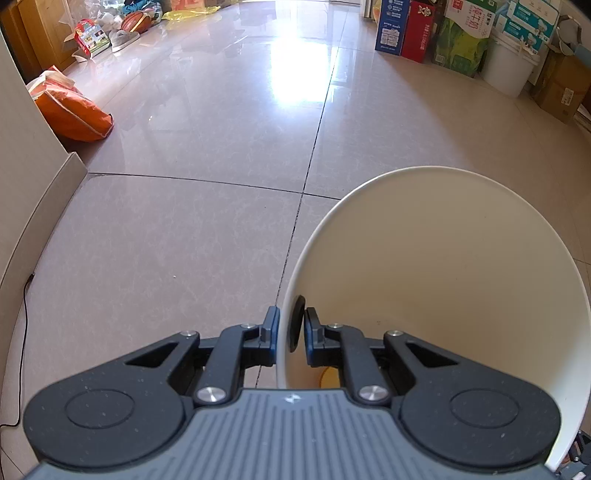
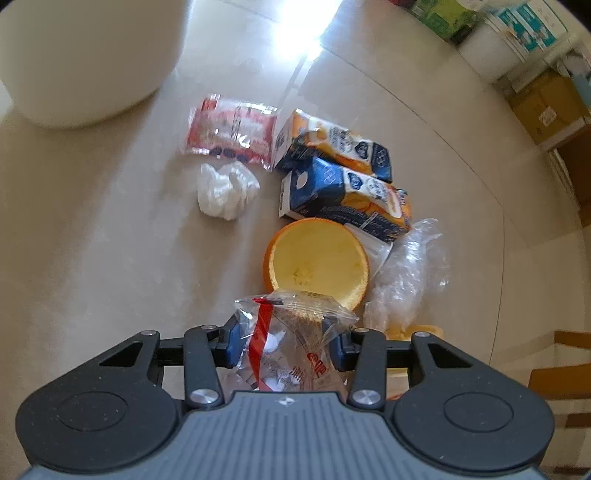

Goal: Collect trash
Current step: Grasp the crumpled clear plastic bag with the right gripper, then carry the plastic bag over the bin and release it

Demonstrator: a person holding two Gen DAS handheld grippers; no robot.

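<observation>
My left gripper (image 1: pixel 290 325) is shut on the rim of a white bin (image 1: pixel 443 258), one pad outside the wall and one inside. The bin tilts over the tiled floor. In the right wrist view the same bin (image 2: pixel 85 55) shows at the top left. My right gripper (image 2: pixel 286 339) is shut on a clear plastic wrapper with a red stripe (image 2: pixel 295 328). On the floor just beyond it lie a hollow orange peel half (image 2: pixel 317 258), two blue and orange juice cartons (image 2: pixel 343 195), a crumpled tissue (image 2: pixel 225 192), a red and white packet (image 2: pixel 229 129) and crinkled clear film (image 2: pixel 406 273).
An orange bag (image 1: pixel 74 107) leans by the wall at the left, and a black cable (image 1: pixel 24 332) runs along the skirting. Stacked cartons (image 1: pixel 406 29), a white bucket (image 1: pixel 506 66) and cardboard boxes (image 1: pixel 561 92) line the far right.
</observation>
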